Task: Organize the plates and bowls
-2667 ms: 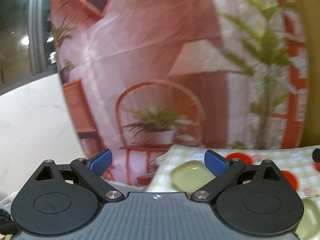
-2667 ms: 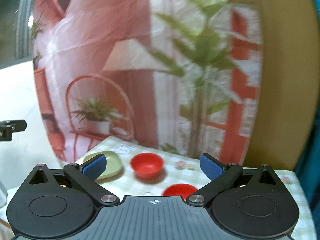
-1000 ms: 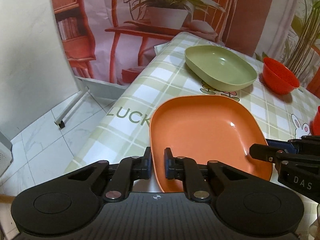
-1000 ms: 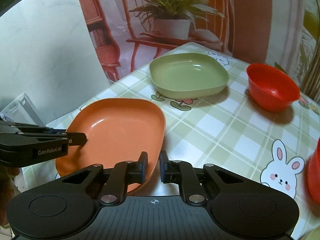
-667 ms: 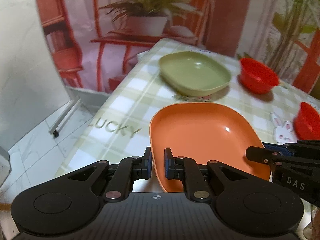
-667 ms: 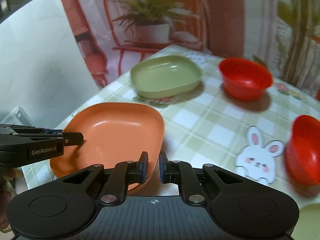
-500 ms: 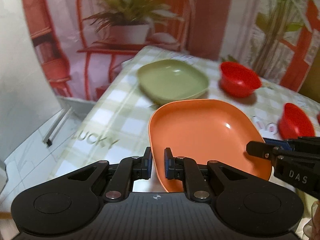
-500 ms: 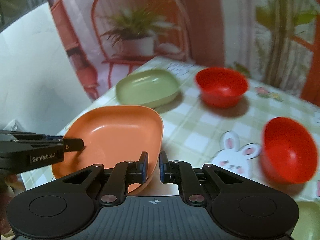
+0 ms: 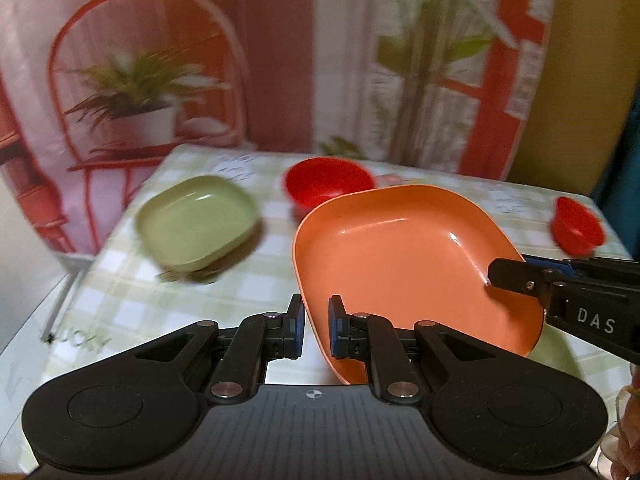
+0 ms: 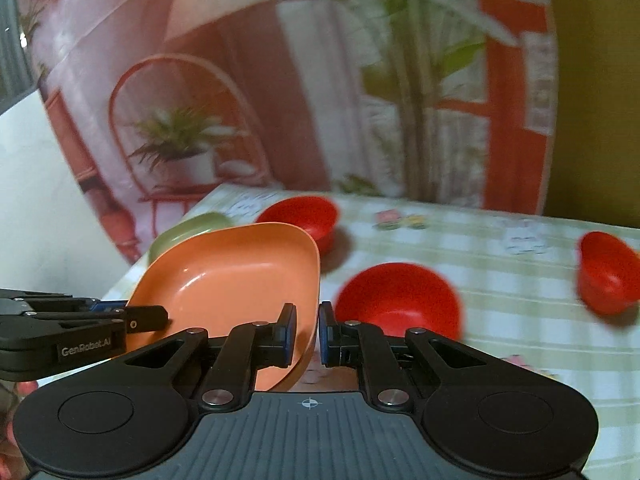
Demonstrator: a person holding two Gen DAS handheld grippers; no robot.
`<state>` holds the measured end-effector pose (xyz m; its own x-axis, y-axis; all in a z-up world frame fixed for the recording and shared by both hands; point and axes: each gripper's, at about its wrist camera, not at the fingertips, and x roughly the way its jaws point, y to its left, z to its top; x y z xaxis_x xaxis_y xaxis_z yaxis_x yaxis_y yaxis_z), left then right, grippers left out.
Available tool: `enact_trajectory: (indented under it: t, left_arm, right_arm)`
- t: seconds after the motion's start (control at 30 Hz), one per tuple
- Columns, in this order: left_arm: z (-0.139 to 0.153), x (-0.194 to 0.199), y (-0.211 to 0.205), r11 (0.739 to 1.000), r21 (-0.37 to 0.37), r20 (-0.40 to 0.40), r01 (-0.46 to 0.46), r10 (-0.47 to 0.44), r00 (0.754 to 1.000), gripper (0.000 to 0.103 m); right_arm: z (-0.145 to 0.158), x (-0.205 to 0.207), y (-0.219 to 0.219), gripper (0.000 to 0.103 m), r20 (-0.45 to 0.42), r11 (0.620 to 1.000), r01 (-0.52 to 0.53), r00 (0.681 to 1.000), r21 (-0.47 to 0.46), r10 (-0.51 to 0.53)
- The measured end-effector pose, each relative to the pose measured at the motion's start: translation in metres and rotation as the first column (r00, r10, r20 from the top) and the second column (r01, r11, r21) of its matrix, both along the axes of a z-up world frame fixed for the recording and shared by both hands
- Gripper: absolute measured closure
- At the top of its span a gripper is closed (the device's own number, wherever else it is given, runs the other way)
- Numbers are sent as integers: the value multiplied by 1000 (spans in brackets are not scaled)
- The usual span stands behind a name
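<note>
Table, covered in a green-checked cloth, spans both views before a printed backdrop of a red chair and potted plants. Orange plate, the largest dish, is held clear of the cloth and tilted, gripped from two sides. Left gripper has its jaws drawn narrow on the plate's near-left rim, one pad on each face of the rim. Right gripper is likewise closed narrow on the opposite rim; in the left view its fingers reach in from the right edge and pinch the rim there. Green plate rests on the far-left part of the table, apart from the others. Three red bowls stand on the cloth: a far bowl just behind the orange plate, a near bowl beside the right gripper, and a right bowl near the table's right edge.

Compared with one second earlier, the orange plate no longer lies flat on the table near the front-left edge but is raised and carried toward the centre, with both grippers holding the same rims. The green plate, formerly just beyond it, now sits well to its left. Both views are blurred by motion.
</note>
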<state>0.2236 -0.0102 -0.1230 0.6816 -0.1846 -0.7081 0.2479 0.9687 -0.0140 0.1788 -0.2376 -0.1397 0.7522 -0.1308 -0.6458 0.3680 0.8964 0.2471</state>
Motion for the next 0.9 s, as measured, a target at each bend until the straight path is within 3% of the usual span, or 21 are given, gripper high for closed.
enact_trajectory:
  t: [0.43,0.9]
  left_arm:
    - [2,-22,-80,989,-24,-10,146,-146,989,90]
    - [-16,-48,-107,971,-22,-95,237,-238,967,89]
  right_arm:
    - [-1,-78,-59,90,-6,990,140,990,7,-140]
    - [-16,-128,-64,89,-84,986,165,983,12,-164]
